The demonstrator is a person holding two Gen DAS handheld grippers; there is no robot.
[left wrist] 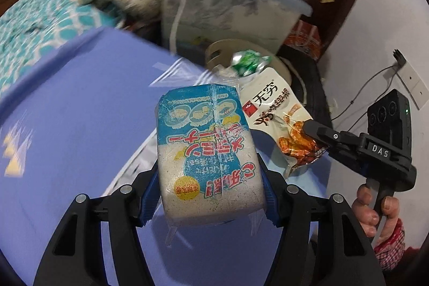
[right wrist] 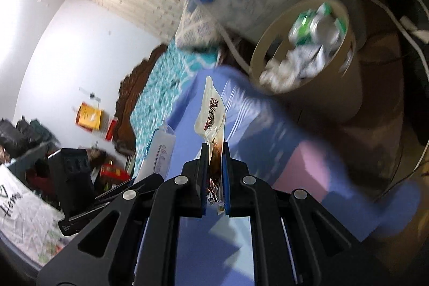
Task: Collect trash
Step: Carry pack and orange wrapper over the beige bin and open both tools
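Wrist view on the left first: left claw (left wrist: 210,188) clamps a blue-and-white snack packet (left wrist: 209,152) between its blue pads, above the purple bed sheet (left wrist: 67,111). Just to its right, the right claw (left wrist: 308,126) pinches the torn end of a white snack pouch (left wrist: 276,114) — a hand (left wrist: 375,208) grips its handle. Beyond stands a tan bin (left wrist: 214,52) by the bed's edge.

Right wrist view: right claw (right wrist: 214,152) is shut on the white snack pouch (right wrist: 211,109), seen edge-on. The tan bin (right wrist: 346,66) sits ahead to the right, holding crumpled wrappers (right wrist: 308,44) — just past the bed's corner.
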